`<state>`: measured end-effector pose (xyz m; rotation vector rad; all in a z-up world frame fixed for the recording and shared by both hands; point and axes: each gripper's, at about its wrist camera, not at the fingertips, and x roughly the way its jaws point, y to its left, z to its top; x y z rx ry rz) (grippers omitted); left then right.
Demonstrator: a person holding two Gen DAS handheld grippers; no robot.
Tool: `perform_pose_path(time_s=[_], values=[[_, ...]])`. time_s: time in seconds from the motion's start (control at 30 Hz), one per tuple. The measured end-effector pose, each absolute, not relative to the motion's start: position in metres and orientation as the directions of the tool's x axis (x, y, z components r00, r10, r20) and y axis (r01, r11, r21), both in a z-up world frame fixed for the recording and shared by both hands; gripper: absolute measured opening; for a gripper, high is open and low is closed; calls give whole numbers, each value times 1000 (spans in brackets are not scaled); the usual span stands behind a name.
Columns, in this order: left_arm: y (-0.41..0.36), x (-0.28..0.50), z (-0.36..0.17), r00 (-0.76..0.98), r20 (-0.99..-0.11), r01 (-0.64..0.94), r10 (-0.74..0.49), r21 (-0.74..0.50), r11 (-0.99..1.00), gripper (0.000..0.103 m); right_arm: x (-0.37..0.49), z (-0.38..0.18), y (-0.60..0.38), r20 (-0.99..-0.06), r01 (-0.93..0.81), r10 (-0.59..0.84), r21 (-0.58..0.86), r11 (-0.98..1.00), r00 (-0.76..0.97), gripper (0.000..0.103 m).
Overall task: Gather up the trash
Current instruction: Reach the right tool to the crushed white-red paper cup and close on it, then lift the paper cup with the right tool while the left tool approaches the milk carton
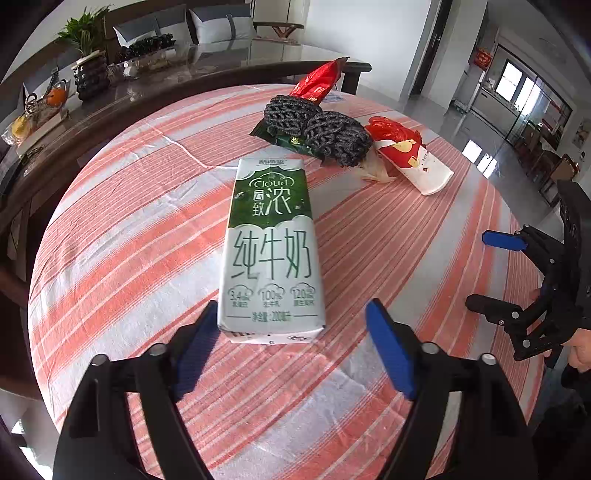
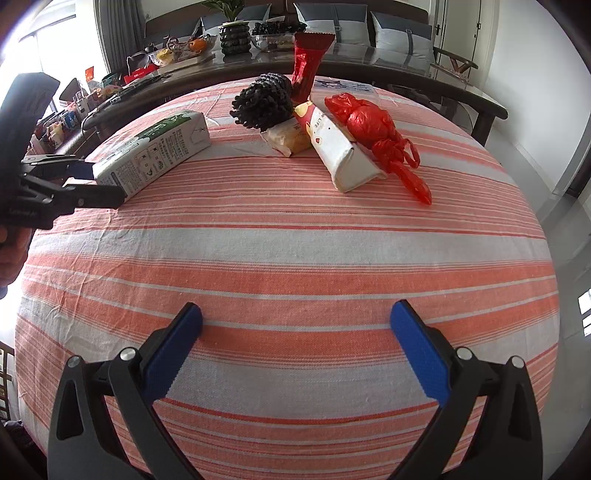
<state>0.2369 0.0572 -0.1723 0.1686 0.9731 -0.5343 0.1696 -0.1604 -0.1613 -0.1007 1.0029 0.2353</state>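
The left gripper [image 1: 291, 317] is spread wide with the near end of the milk carton [image 1: 271, 251] lying flat between its blue pads (not squeezed) on the striped tablecloth [image 2: 295, 240], while the right gripper [image 2: 295, 317] hangs released over bare cloth, well apart from the red plastic bag [image 2: 373, 125].

Round table under a red-and-white striped cloth [image 2: 295, 240]. Behind it, a dark glossy sideboard [image 2: 369, 62] carrying a potted plant [image 1: 86, 55] and fruit bowls. Cushioned sofa [image 2: 402, 29] against the wall. Glossy grey floor [image 1: 454, 122] (daylight reflected); bright windows [image 1: 517, 83].
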Motion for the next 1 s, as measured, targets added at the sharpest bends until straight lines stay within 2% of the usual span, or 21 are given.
perform_pose_path(time_s=[0.03, 0.3, 0.43, 0.5, 0.63, 0.7, 0.8, 0.87, 0.9, 0.93, 1.0], values=[[54, 231, -174, 468, -815, 498, -343, -78, 864, 95, 169, -161, -160, -844, -242, 149, 24, 970, 515, 99], [38, 235, -192, 523, -821, 416, -230, 10, 909, 98, 169, -161, -162, -842, -242, 159, 35, 970, 515, 99], [41, 234, -191, 517, -822, 416, -239, -3, 910, 98, 167, -150, -190, -786, -205, 284, 203, 958, 550, 99], [41, 235, -191, 518, -822, 414, -237, -2, 910, 98, 172, -139, -209, -756, -155, 285, 241, 958, 590, 99], [41, 236, -192, 517, -822, 412, -238, -5, 911, 99, 195, -120, -198, -763, -255, 274, 148, 956, 585, 98], [41, 237, -192, 516, -822, 411, -238, -6, 911, 99, 212, -117, -177, -788, -320, 235, 51, 946, 570, 95], [41, 237, -192, 517, -822, 411, -238, -6, 911, 99, 242, -121, -158, -801, -329, 183, -19, 944, 570, 81], [41, 238, -192, 517, -822, 411, -238, -6, 912, 99, 260, -130, -156, -810, -315, 133, -66, 947, 571, 59], [41, 237, -192, 517, -822, 411, -238, -6, 912, 99, 266, -134, -156, -819, -309, 121, -71, 948, 561, 36], [41, 237, -192, 517, -822, 411, -238, -6, 912, 99, 270, -137, -159, -829, -302, 136, -42, 952, 542, 18], [41, 237, -192, 517, -822, 411, -238, -6, 912, 99, 265, -136, -163, -837, -296, 185, 29, 955, 515, 11]])
